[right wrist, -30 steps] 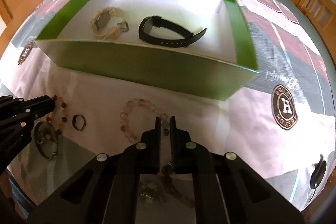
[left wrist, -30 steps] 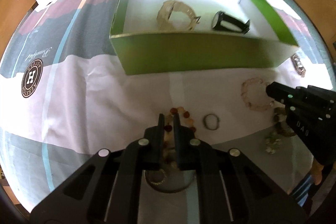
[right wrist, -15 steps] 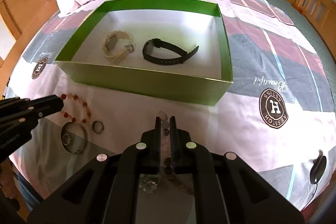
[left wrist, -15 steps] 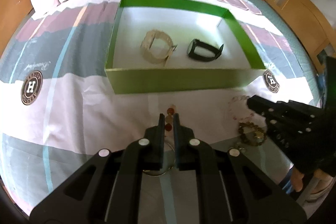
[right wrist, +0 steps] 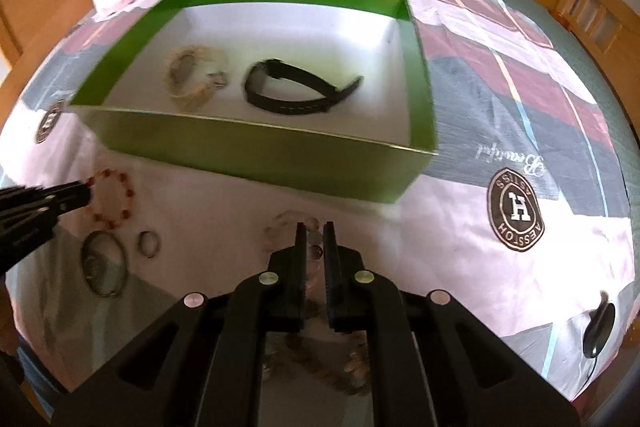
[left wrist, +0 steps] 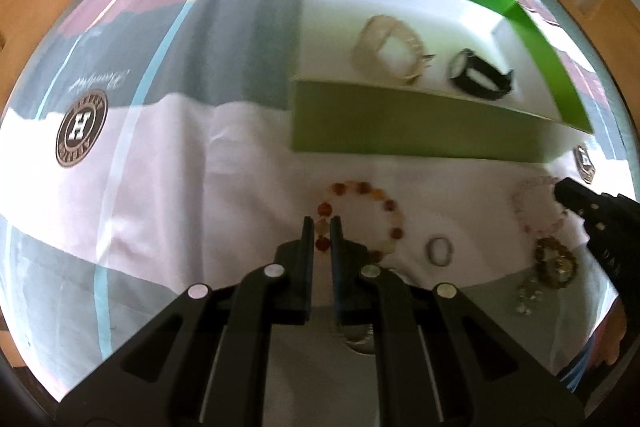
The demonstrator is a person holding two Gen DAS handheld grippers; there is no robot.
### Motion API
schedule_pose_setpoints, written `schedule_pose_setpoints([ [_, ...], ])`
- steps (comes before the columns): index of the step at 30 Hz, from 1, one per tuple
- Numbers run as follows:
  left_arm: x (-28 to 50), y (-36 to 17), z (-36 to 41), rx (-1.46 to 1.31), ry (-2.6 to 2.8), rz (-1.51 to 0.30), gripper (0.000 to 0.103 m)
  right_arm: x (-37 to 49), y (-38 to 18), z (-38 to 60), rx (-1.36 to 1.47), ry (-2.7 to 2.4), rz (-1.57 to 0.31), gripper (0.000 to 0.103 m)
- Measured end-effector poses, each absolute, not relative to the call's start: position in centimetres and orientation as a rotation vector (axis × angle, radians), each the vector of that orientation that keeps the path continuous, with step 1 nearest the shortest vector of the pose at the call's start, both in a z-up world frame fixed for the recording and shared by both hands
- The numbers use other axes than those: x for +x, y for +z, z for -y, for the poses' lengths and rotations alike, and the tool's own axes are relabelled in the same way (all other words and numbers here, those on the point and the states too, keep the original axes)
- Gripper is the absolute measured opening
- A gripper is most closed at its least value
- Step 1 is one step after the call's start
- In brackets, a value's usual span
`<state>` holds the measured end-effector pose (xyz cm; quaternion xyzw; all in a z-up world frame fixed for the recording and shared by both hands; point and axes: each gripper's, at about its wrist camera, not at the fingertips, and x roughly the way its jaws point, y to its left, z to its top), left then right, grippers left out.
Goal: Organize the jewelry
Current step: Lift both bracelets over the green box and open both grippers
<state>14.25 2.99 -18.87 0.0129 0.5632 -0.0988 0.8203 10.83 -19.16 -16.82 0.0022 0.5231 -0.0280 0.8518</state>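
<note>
The green box (right wrist: 256,155) sits crosswise on the bedspread (right wrist: 460,247), its long side facing both grippers, with a cream watch (right wrist: 192,79) and a black watch (right wrist: 296,91) already inside. Everything still loose lies on the near side of that front wall. The left gripper (left wrist: 319,227) is pinched nearly shut with nothing visibly gripped (beads show through the narrow slot, but whether the pads touch them I cannot tell); the amber bead bracelet (left wrist: 360,219) lies right at its tips, its ring curving off to the right — so this hand is the nearer one for it. The right gripper (right wrist: 312,231) is likewise closed and empty, its tips over the pale pink bead bracelet (right wrist: 288,227). A small ring (left wrist: 439,251) lies between the two bracelets — closer to the left hand.
</note>
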Motion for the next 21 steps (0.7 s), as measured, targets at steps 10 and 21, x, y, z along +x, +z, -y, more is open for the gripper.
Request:
schedule_pose_setpoints([
  [10,15.0,-20.1,-3.0,0.066,-0.190,-1.213,0.024,11.5,-18.3,21.8,0.057,-0.101,-1.152,0.019],
  [21,14.7,-20.4,-1.8,0.121,-0.195,-1.202,0.008,11.1,-19.5,18.6,-0.060,-0.070,-1.159,0.008],
])
